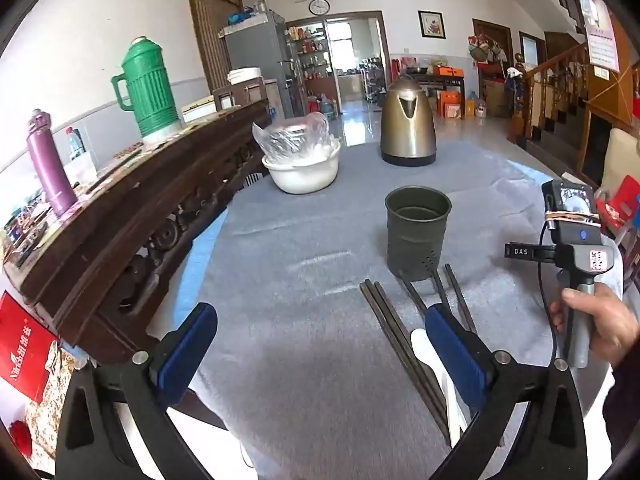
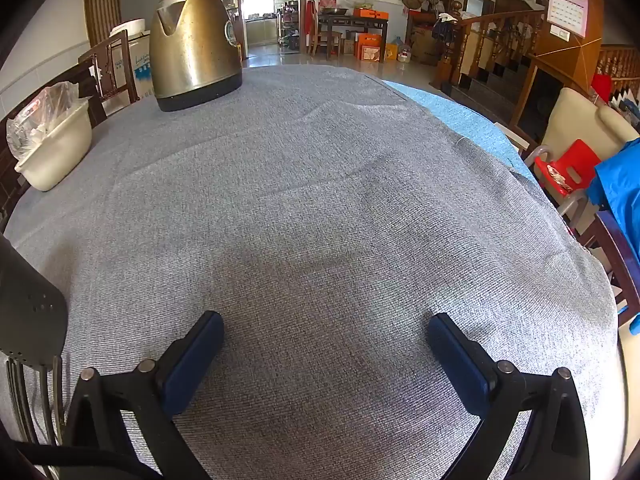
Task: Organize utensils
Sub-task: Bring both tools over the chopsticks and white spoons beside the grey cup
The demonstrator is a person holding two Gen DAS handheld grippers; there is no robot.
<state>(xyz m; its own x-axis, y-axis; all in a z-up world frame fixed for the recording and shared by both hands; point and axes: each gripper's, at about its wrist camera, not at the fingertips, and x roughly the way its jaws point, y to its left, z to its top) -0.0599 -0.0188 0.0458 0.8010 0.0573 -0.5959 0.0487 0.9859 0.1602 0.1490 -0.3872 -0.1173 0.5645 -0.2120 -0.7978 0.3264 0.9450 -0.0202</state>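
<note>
One dark metal holder cup (image 1: 417, 232), six dark chopsticks (image 1: 404, 344), one white spoon (image 1: 425, 350); left gripper (image 1: 320, 354) and right gripper (image 2: 326, 354) both gape empty.

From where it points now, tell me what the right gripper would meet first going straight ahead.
Probably nothing soon: the open right gripper faces only bare grey woven tablecloth. The brass-coloured metal electric kettle stands well left of that line, though depth is uncertain.
</note>
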